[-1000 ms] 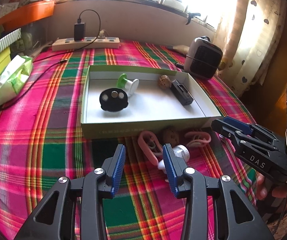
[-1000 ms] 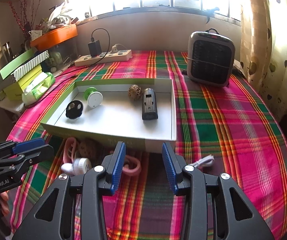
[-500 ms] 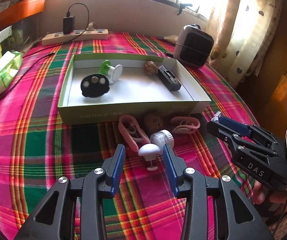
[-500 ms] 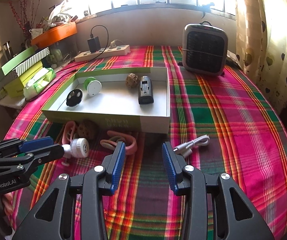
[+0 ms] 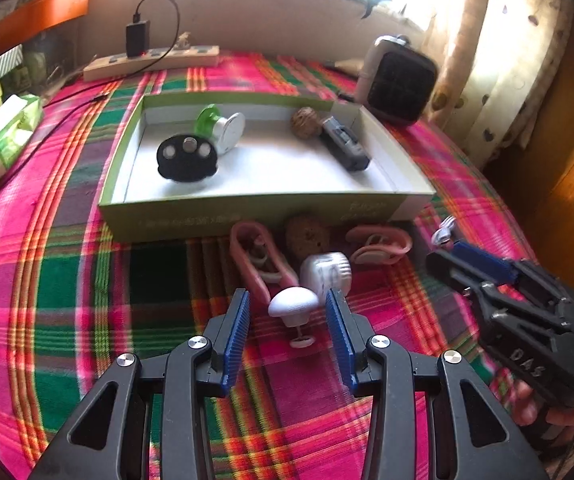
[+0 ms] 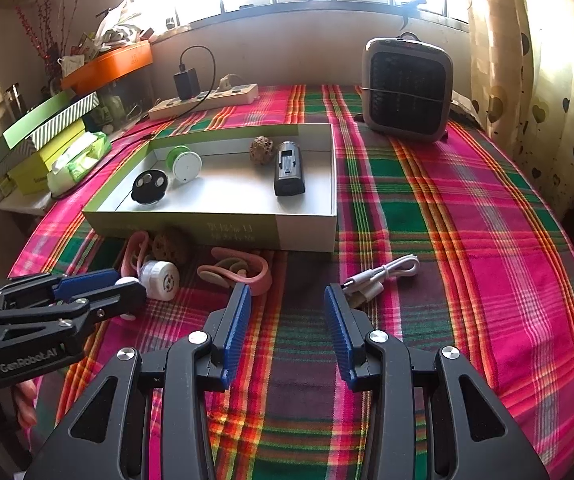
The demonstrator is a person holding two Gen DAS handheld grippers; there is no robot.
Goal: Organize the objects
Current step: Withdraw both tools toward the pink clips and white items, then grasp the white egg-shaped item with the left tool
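Observation:
My left gripper [image 5: 288, 305] is open just above the plaid cloth, and a white mushroom-shaped knob [image 5: 293, 301] stands between its blue pads, untouched. Just beyond lie a white round cap [image 5: 327, 270], a pink clip [image 5: 257, 258], a brown walnut-like ball [image 5: 307, 236] and a second pink clip [image 5: 379, 242]. Behind them is a shallow green-and-white box [image 5: 255, 212]. It holds a black disc [image 5: 187, 158], a green-white spool [image 5: 223, 126], another walnut [image 5: 305, 122] and a grey block [image 5: 345, 144]. My right gripper [image 6: 287, 296] is open and empty, with a white cable [image 6: 383, 272] at its right fingertip.
A grey heater [image 6: 407, 92] stands at the back right and a power strip [image 6: 207, 100] with a charger at the back. Stacked green boxes and a tissue pack [image 6: 79, 156] line the left edge. Plaid cloth stretches to the right of the box.
My left gripper has swung toward the loose items, so the white knob, earlier off to its right, now sits between its fingers. The right gripper has barely moved.

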